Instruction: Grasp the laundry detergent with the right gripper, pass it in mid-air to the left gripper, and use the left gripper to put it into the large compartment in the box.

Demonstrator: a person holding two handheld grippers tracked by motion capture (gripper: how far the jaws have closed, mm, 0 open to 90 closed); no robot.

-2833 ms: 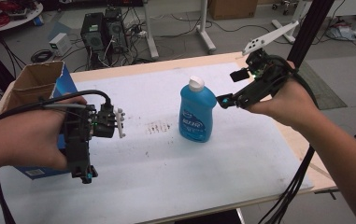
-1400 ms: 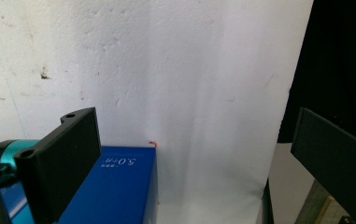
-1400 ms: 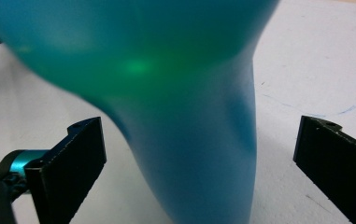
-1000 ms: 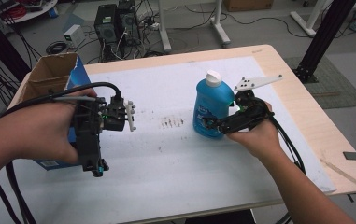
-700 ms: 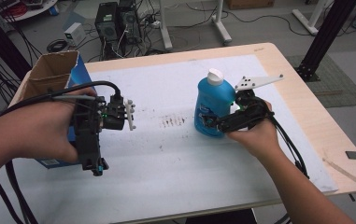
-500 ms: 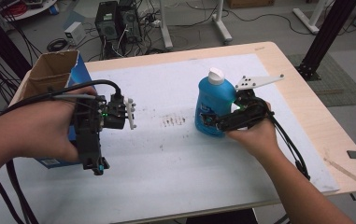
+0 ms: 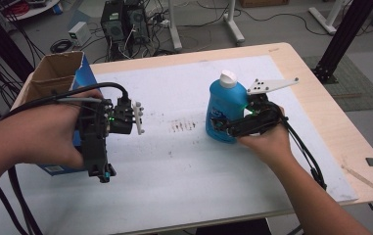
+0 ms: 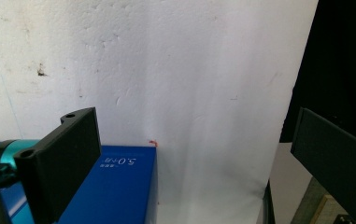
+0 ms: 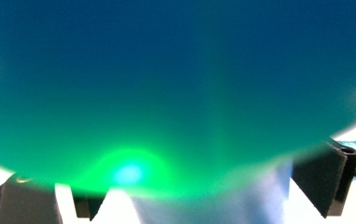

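A blue dish-soap bottle (image 7: 225, 110) with a white cap stands upright right of the table's middle. My right gripper (image 7: 218, 128) reaches in from the right, low on the bottle's body. Its jaws have just been closing with the bottle between them. In the right gripper view the blurred blue bottle (image 9: 175, 84) spans from one jaw to the other, and my right gripper (image 9: 180, 200) looks pressed on its sides. My left gripper (image 7: 103, 171) is at the left, pointing down toward the near edge. In its own view my left gripper (image 8: 189, 163) stands wide open with nothing between the jaws.
An open blue cardboard box (image 7: 52, 81) stands at the left, behind my left hand; its blue side (image 8: 110, 191) lies just under the left jaw. A white foam sheet (image 7: 174, 161) covers the wooden table. Computers and cables lie on the floor beyond the table.
My right hand came down from behind the bottle to its lower right side, and the jaws narrowed around its body. My left hand kept its place.
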